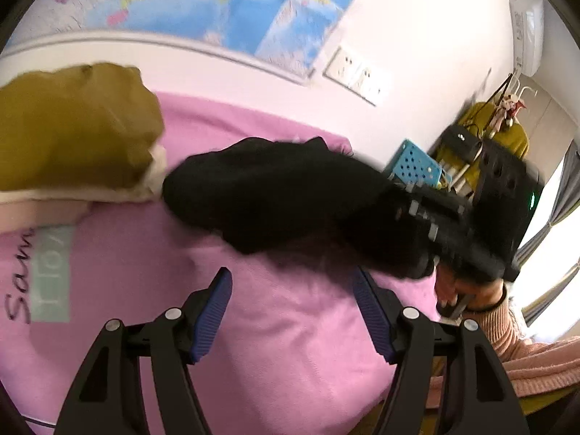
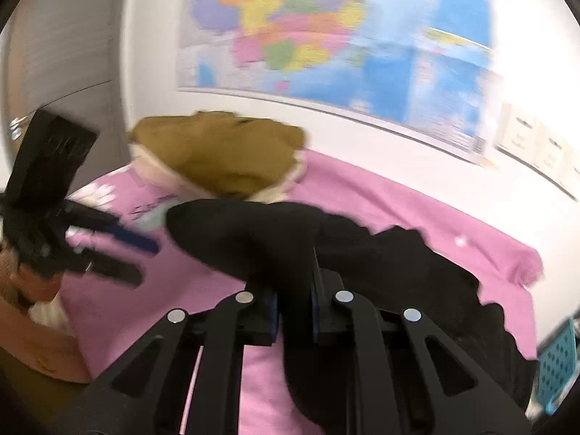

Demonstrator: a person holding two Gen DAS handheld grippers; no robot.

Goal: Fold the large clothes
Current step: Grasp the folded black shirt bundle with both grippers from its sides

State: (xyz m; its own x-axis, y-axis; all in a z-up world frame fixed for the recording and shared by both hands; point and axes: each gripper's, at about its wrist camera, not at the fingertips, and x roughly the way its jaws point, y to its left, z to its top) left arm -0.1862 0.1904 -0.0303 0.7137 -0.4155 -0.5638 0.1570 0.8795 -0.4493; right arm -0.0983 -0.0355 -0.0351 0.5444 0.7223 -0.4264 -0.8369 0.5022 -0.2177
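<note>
while right gripper (image 2: pixel 294 311) pinches limp black garment (image 2: pixel 253 232), left gripper (image 1: pixel 293 311) agape

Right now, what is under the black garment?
The black garment lies on the pink sheet, pinched at one end by the right gripper. What the sheet's covered part holds cannot be seen.

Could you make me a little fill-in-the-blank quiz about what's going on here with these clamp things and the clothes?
1. The right gripper has its jaws shut on the ____ garment.
2. The left gripper has its jaws ____, holding nothing.
3. The bed sheet under the clothes is ____.
4. A colourful ____ hangs on the wall above the bed.

Missing words: black; open; pink; map
</note>
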